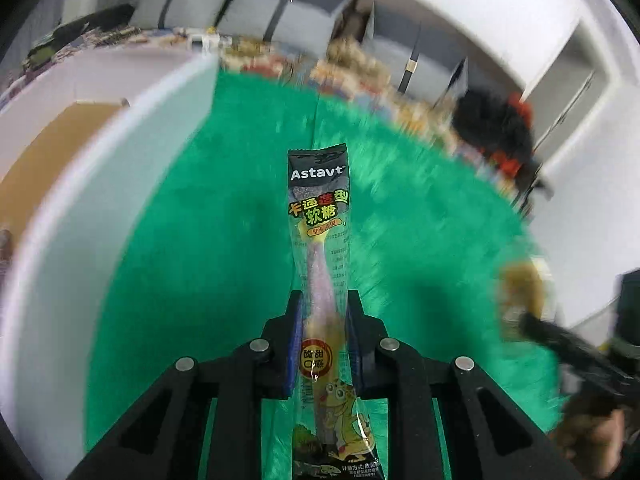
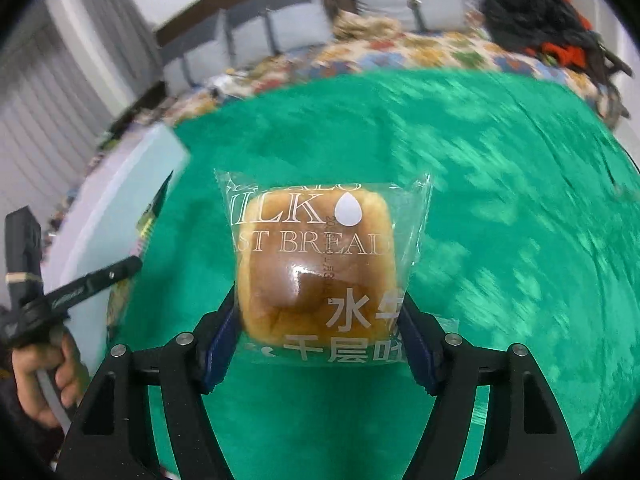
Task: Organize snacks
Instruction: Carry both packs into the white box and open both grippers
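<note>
My left gripper [image 1: 323, 300] is shut on a long gummy candy packet [image 1: 320, 240] marked Astavt, held lengthwise above the green cloth [image 1: 224, 248]. My right gripper [image 2: 320, 308] is shut on a wrapped milk toast bread [image 2: 316, 256], held above the same cloth [image 2: 500, 208]. The left gripper with its candy packet also shows at the left of the right wrist view [image 2: 132, 256]. The right gripper and bread show blurred at the right edge of the left wrist view [image 1: 524, 300].
A white storage box [image 1: 120, 184] stands left of the cloth, with a brown inside [image 1: 60, 148]; its wall shows in the right wrist view [image 2: 108, 200]. A patterned blanket [image 2: 400, 52], dark clothes [image 2: 536, 12] and a padded headboard [image 1: 248, 12] lie behind.
</note>
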`<state>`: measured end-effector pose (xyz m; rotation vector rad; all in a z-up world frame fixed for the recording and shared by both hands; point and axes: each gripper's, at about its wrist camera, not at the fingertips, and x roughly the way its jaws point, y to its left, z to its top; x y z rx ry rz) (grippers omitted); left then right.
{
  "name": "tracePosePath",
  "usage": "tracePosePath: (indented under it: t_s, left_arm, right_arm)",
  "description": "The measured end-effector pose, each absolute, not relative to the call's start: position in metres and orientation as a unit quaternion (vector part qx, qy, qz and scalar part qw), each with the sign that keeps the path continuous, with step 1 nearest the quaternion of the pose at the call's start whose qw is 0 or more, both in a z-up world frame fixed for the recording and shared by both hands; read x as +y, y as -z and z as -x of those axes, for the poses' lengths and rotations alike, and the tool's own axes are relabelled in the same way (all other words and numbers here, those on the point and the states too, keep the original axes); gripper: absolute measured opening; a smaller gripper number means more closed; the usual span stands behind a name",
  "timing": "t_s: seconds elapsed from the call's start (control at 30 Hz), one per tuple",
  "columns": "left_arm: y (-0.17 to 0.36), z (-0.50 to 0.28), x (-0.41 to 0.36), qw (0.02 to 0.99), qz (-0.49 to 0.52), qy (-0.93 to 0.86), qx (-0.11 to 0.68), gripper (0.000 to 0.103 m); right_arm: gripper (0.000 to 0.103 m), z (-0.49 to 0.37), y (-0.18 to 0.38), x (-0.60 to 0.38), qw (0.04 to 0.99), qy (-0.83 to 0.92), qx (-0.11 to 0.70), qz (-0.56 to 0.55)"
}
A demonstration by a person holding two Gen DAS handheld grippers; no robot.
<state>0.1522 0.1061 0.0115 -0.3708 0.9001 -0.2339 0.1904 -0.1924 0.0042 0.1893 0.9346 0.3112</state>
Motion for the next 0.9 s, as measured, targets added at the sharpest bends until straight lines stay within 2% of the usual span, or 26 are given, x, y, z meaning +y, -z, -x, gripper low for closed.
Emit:
tracePosePath:
  t_s: [0.1,0.2,0.4,0.43,0.5,0.57,0.63,0.9]
  left_arm:
    - [-0.066,-0.13,0.152,0.899,0.187,0.1,0.383,0.019]
    - [-0.094,-0.12,0.209,0.913,0.18,0.057,0.363,0.019]
    - [-0.087,-0.11,0.317,0.91,0.111,-0.093,0.388,0.023]
    - [-0.079,-0.108,0.327,0.906,0.098,-0.115,0.395,0.028]
    - [-0.063,-0.101,0.35,0.893,0.083,-0.16,0.412,0.066]
    - [-0.053,-0.091,0.361,0.886,0.079,-0.192,0.414,0.083]
    - [-0.049,-0.076,0.364,0.888,0.075,-0.207,0.404,0.084]
    - [-0.062,-0.052,0.329,0.888,-0.004,-0.253,0.384,0.1]
  right_arm:
    - [0.074,-0.2,-0.046,-0.143,0.881,-0.207,0.417,-0.087]
    - [0.074,-0.209,-0.09,-0.072,0.874,-0.28,0.39,-0.069]
    - [0.076,-0.215,-0.125,0.076,0.829,-0.4,0.388,-0.047]
    - [0.078,-0.217,-0.121,0.103,0.815,-0.417,0.4,-0.044]
    - [0.081,-0.22,-0.107,0.138,0.789,-0.434,0.433,-0.037]
    - [0.082,-0.222,-0.089,0.165,0.757,-0.446,0.476,-0.032]
    - [0.082,-0.216,-0.081,0.172,0.754,-0.44,0.487,-0.024]
    - [0.082,-0.191,-0.095,0.149,0.809,-0.391,0.435,0.061]
